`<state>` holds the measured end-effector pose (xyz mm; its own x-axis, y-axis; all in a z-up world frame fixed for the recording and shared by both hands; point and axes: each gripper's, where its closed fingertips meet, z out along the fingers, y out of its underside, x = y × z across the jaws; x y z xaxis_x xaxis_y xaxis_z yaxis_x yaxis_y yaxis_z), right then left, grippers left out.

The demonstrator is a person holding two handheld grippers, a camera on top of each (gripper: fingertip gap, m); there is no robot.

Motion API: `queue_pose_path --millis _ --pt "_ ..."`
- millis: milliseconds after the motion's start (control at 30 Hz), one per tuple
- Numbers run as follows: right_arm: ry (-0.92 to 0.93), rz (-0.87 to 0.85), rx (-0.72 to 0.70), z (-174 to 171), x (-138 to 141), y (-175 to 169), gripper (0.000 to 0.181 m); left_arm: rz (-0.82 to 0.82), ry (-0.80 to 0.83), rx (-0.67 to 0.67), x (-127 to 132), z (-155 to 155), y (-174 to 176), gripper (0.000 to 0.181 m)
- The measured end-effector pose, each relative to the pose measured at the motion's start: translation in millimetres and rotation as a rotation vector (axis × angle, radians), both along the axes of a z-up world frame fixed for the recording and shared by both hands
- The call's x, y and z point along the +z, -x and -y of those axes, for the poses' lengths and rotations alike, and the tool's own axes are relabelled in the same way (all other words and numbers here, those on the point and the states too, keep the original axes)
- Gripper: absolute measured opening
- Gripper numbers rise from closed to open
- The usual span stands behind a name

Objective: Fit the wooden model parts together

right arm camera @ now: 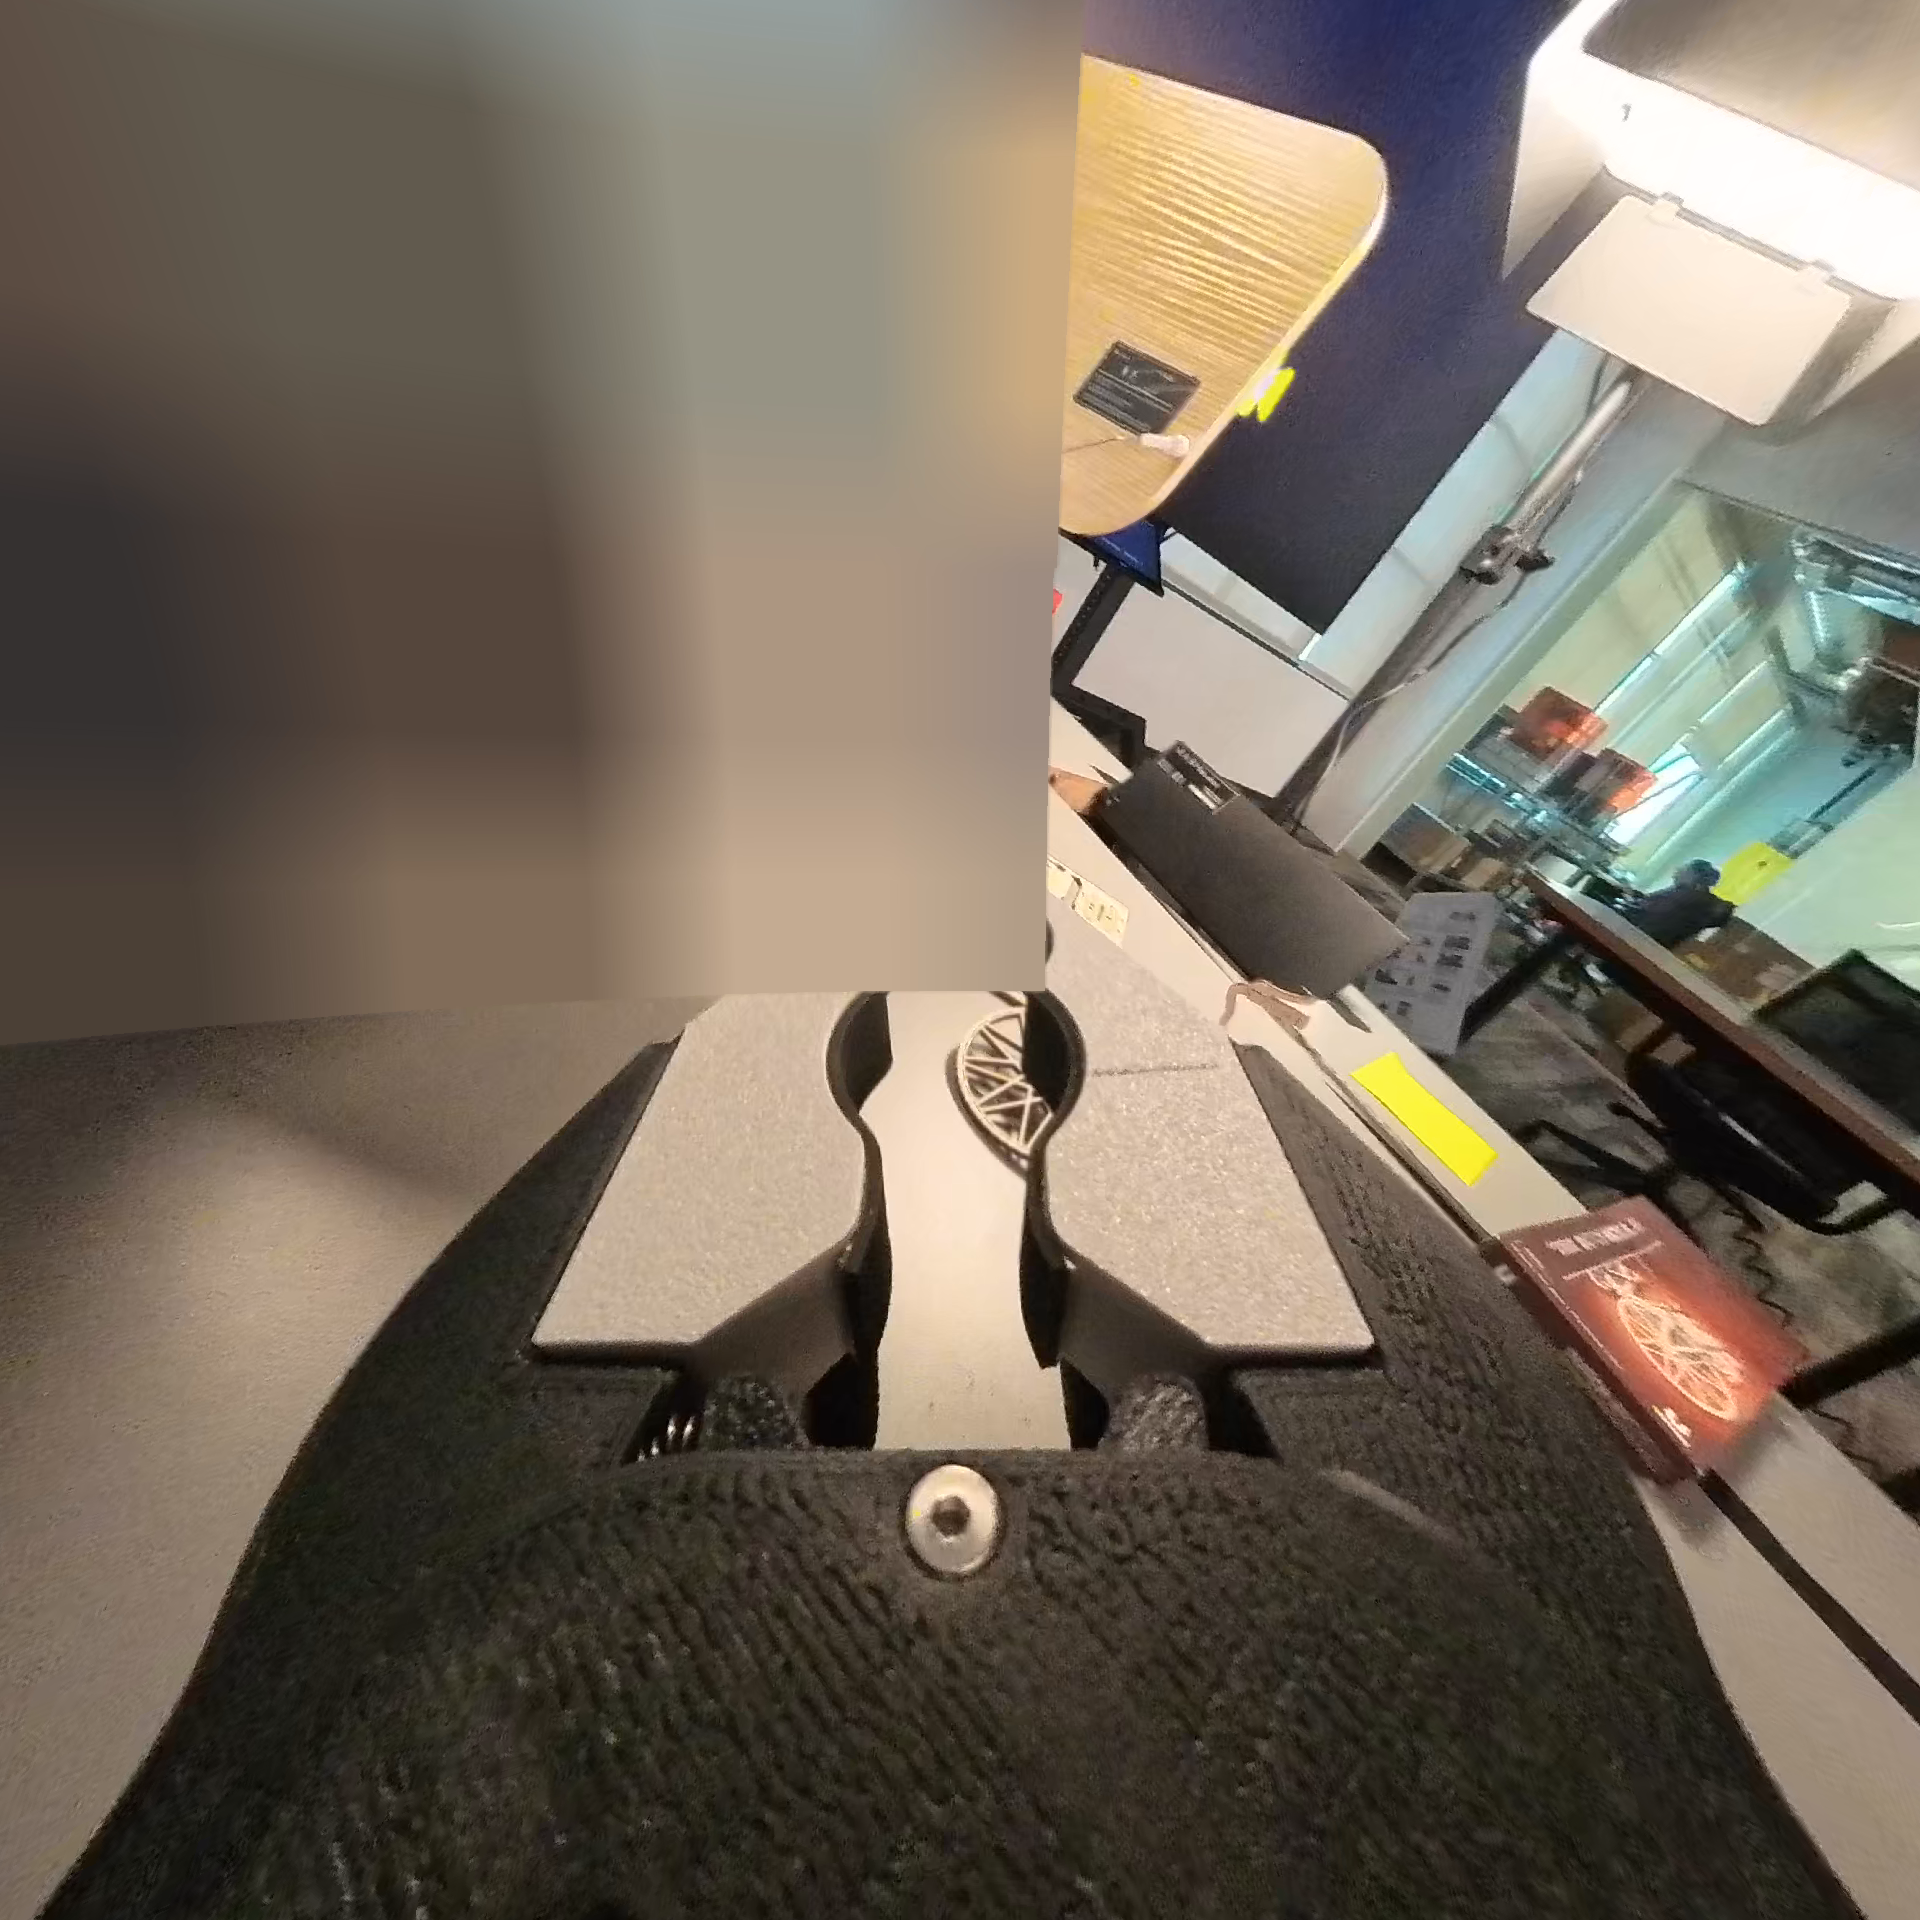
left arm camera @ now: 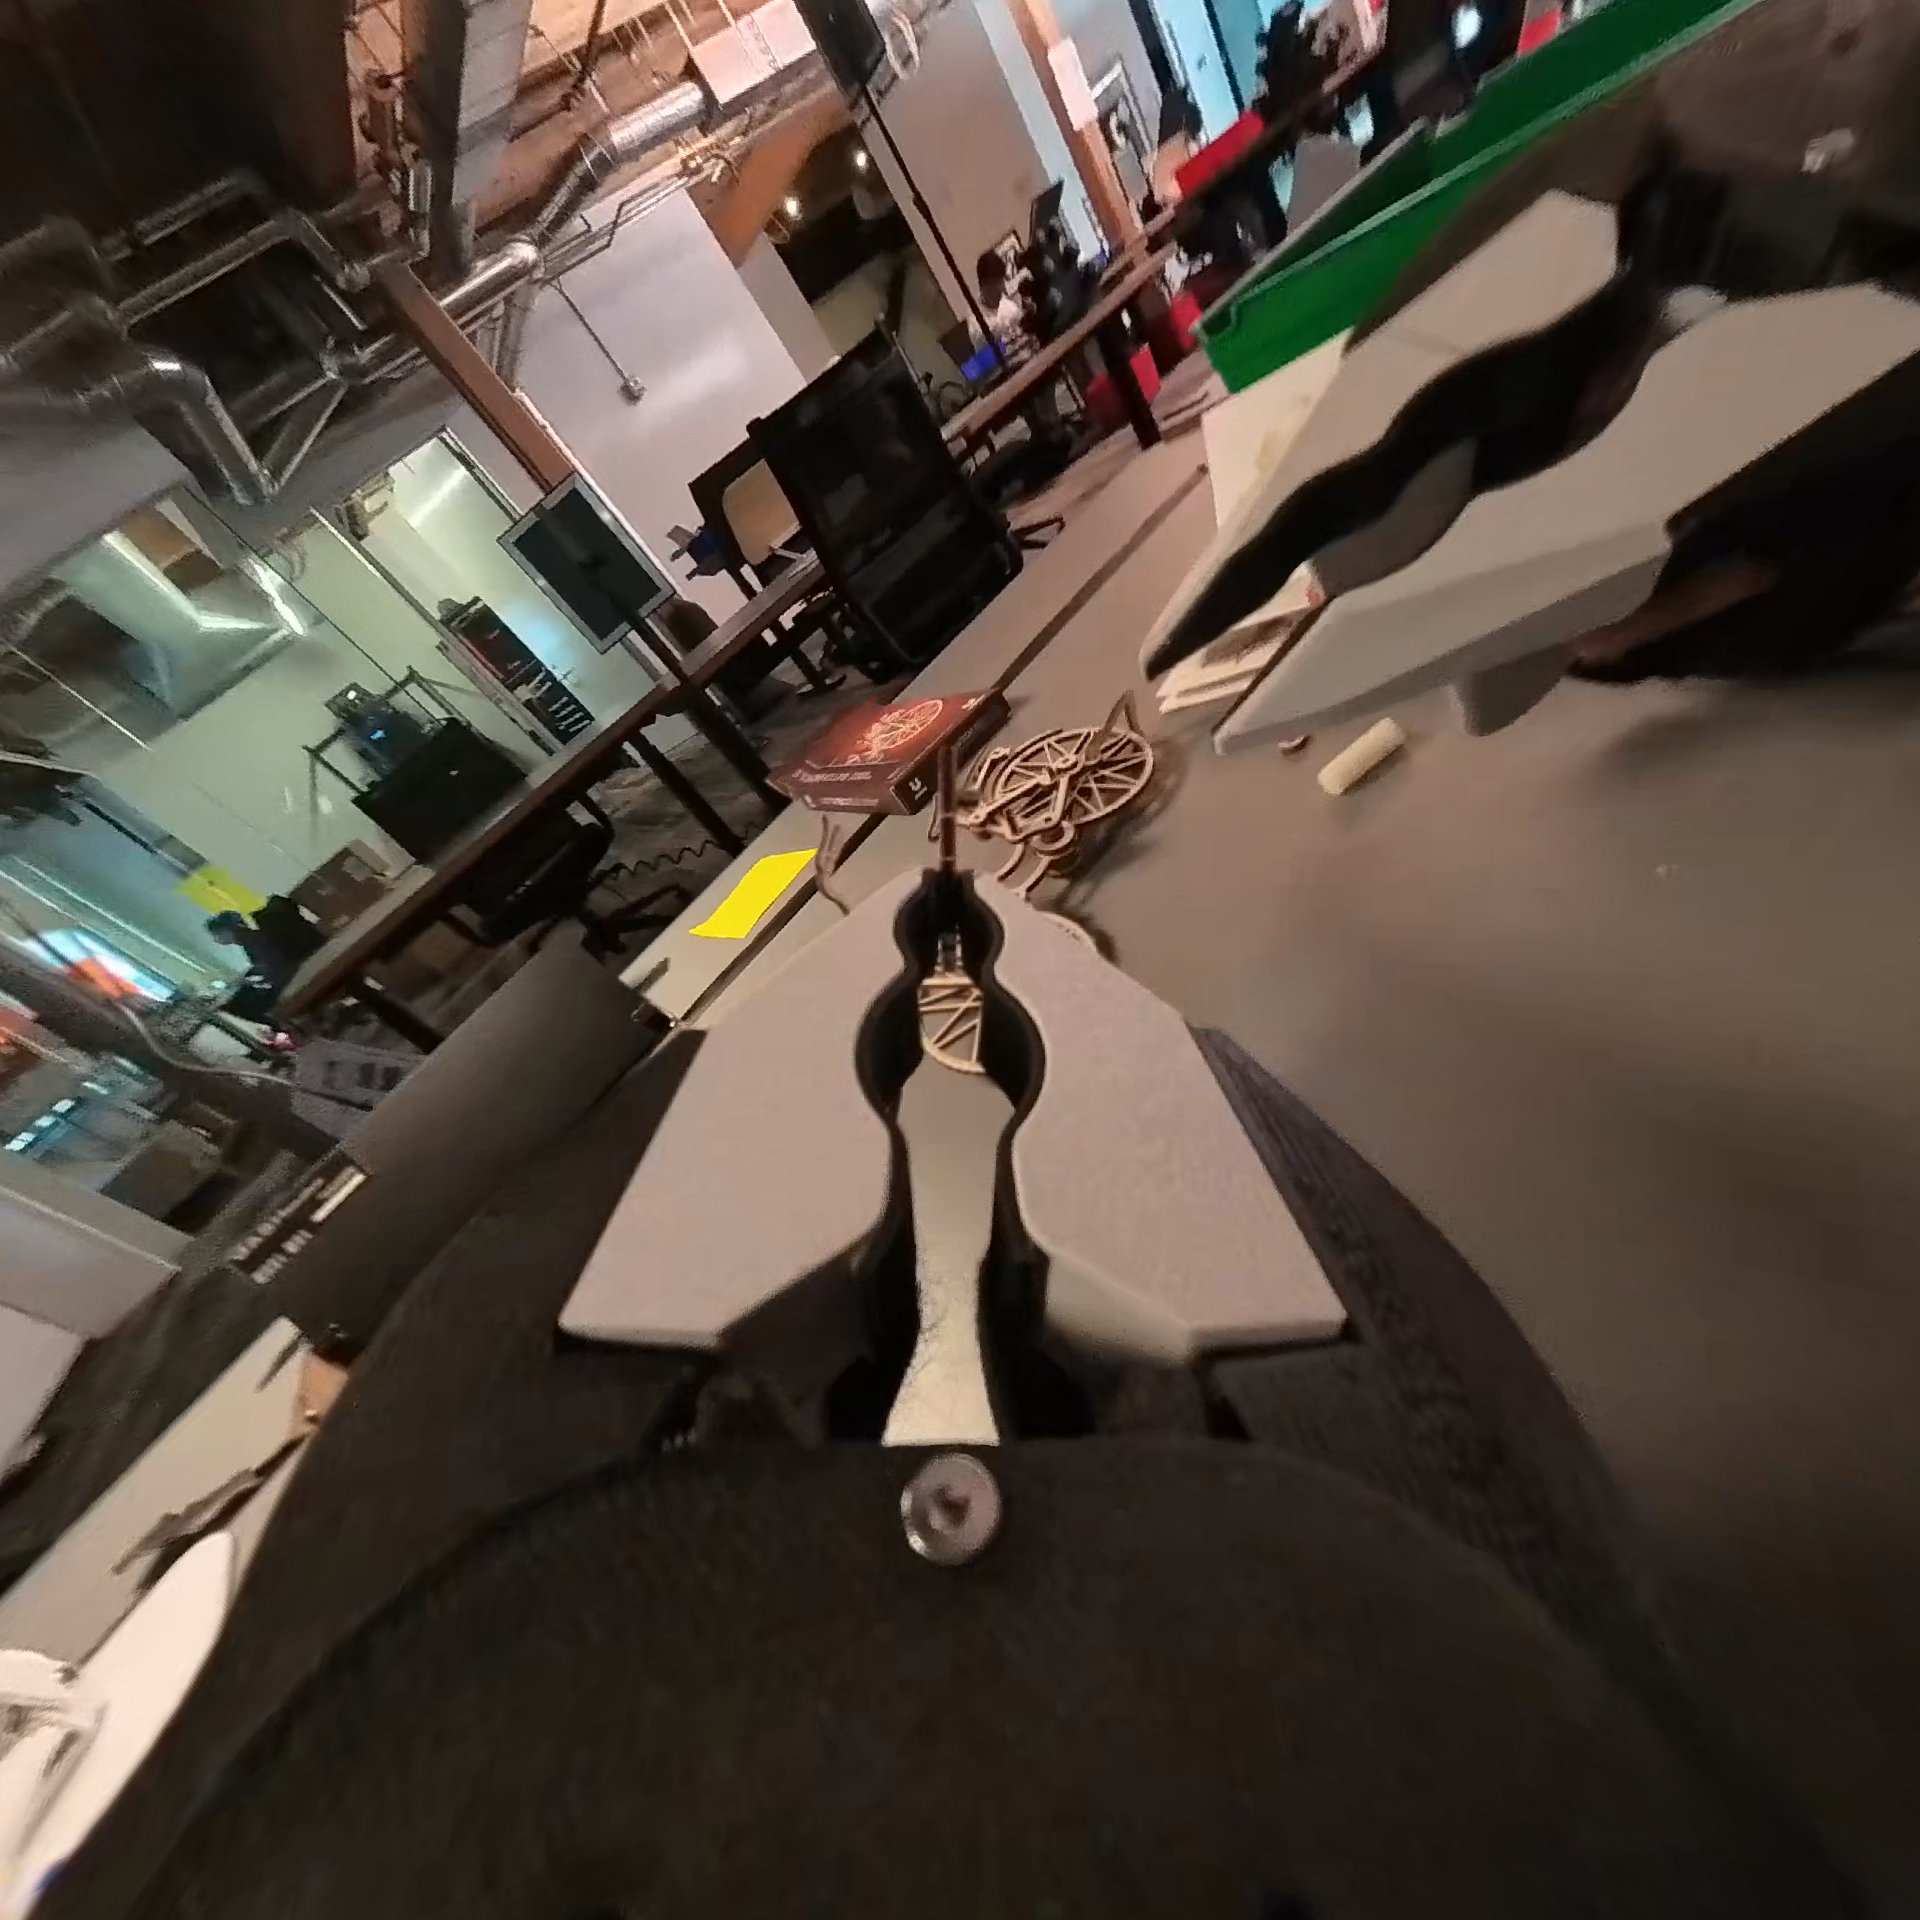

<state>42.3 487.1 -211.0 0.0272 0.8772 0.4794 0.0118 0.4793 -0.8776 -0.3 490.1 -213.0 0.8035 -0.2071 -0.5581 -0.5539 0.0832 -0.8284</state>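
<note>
My left gripper (left arm camera: 947,891) is shut on a thin flat wooden spoked part (left arm camera: 953,1023), held edge-on above the grey table; a thin dark rod (left arm camera: 945,821) sticks out past the fingertips. The partly built wooden model (left arm camera: 1060,779), with spoked wheels, lies flat on the table just beyond. My right gripper (left arm camera: 1184,644) hangs above the table at upper right, its jaws nearly together. In the right wrist view a wooden spoked wheel part (right arm camera: 1000,1091) sits between the fingers of my right gripper (right arm camera: 961,1013), against the right finger. A blurred patch hides the fingertips there.
A dark red box (left arm camera: 894,750) lies by the model at the table's edge and also shows in the right wrist view (right arm camera: 1652,1340). A small white cylinder (left arm camera: 1361,758) lies to the right. A green bin (left arm camera: 1538,187) stands behind. A yellow note (left arm camera: 753,896) marks the table edge.
</note>
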Motion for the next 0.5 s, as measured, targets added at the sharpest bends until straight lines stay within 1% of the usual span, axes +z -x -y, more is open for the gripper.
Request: queue_pose_path --millis 33,133,233,367,500 --pt "-0.014 0.006 -0.011 1 -1 0 0.018 -0.031 -0.002 0.005 -1 0 -1 0.001" --pt "-0.094 0.043 -0.055 -2 -8 4 0.016 -0.104 -0.002 0.005 -5 -1 -7 0.001" --pt "-0.141 0.062 -0.119 -12 -11 5 0.015 -0.134 0.012 -0.006 -10 -2 -11 0.001" --pt "-0.111 0.026 -0.21 -32 -4 -2 0.014 -0.214 0.022 -0.011 -16 -4 -16 0.0" --pt "-0.057 -0.041 -0.27 -47 7 -16 0.014 -0.356 0.008 -0.004 -21 -4 -22 0.0"
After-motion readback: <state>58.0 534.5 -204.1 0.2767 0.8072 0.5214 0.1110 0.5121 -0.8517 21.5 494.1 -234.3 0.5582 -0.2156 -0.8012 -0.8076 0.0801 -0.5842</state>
